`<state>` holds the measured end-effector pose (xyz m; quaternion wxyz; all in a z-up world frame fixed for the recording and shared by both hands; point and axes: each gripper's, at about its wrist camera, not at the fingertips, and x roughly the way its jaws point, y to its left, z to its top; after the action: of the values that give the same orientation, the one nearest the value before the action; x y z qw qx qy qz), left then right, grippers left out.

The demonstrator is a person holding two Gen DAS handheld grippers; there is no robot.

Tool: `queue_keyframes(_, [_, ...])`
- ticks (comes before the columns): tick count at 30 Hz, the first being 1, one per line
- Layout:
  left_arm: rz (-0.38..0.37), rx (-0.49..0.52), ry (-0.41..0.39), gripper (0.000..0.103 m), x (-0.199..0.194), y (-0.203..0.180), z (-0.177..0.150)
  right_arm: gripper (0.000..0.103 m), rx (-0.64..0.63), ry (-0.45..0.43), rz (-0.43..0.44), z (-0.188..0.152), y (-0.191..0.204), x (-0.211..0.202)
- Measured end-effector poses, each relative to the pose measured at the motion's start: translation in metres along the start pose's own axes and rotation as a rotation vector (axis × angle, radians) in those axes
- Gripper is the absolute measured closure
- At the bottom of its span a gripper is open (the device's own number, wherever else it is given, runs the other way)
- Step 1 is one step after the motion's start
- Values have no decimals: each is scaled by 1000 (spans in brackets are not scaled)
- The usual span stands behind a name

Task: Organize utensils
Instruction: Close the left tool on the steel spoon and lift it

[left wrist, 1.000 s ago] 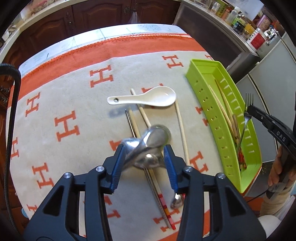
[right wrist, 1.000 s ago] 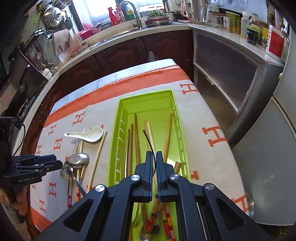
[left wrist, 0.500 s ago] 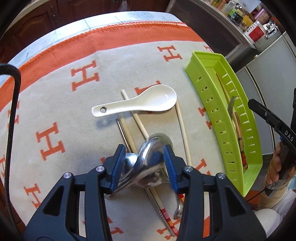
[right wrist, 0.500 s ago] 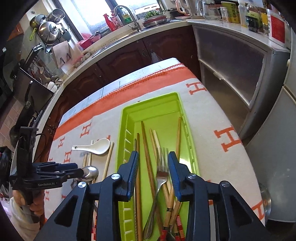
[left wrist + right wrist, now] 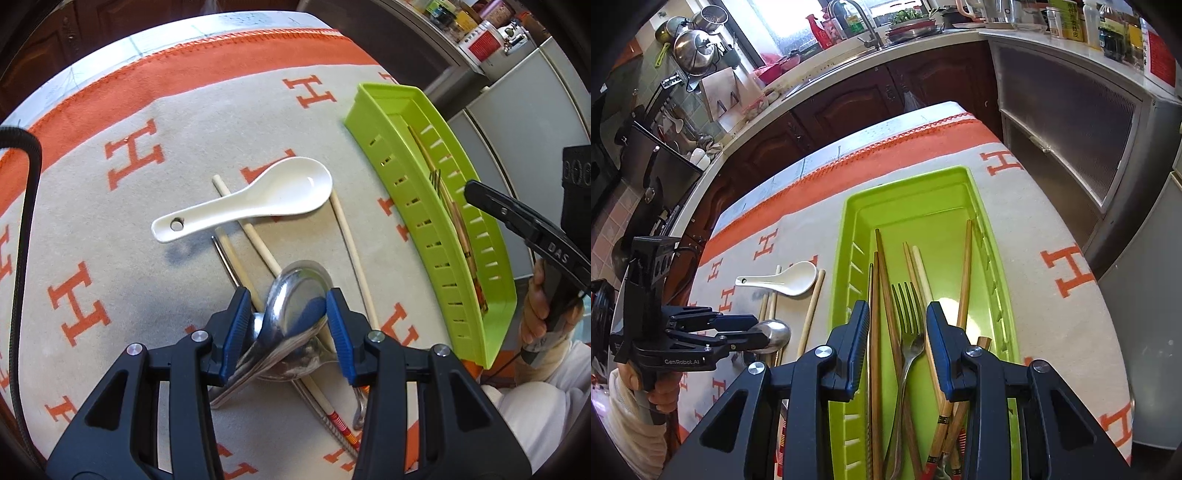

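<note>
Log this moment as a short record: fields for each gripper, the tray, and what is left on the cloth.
left gripper: jaws around the bowl of a metal spoon, on the cloth
right gripper: open above the tray, holding nothing
green tray: holds a fork and several chopsticks
white ceramic spoon: on the cloth, lying across a chopstick
loose chopsticks: still on the cloth, outside the tray
cloth: beige with orange H marks
</note>
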<state>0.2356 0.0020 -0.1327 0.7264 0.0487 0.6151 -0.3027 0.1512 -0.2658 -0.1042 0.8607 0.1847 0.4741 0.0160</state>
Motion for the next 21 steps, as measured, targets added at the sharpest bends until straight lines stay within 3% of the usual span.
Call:
queue_keyframes(7, [-18, -10, 38, 69, 2, 1, -6, 70, 8, 13, -4, 1, 1, 10])
queue_keyframes(15, [-29, -47, 14, 83, -10, -1, -14, 70, 2, 11, 2, 2, 5, 13])
queue_keyframes(21, [8, -48, -17, 84, -14, -9, -20, 71, 2, 5, 9, -1, 5, 11])
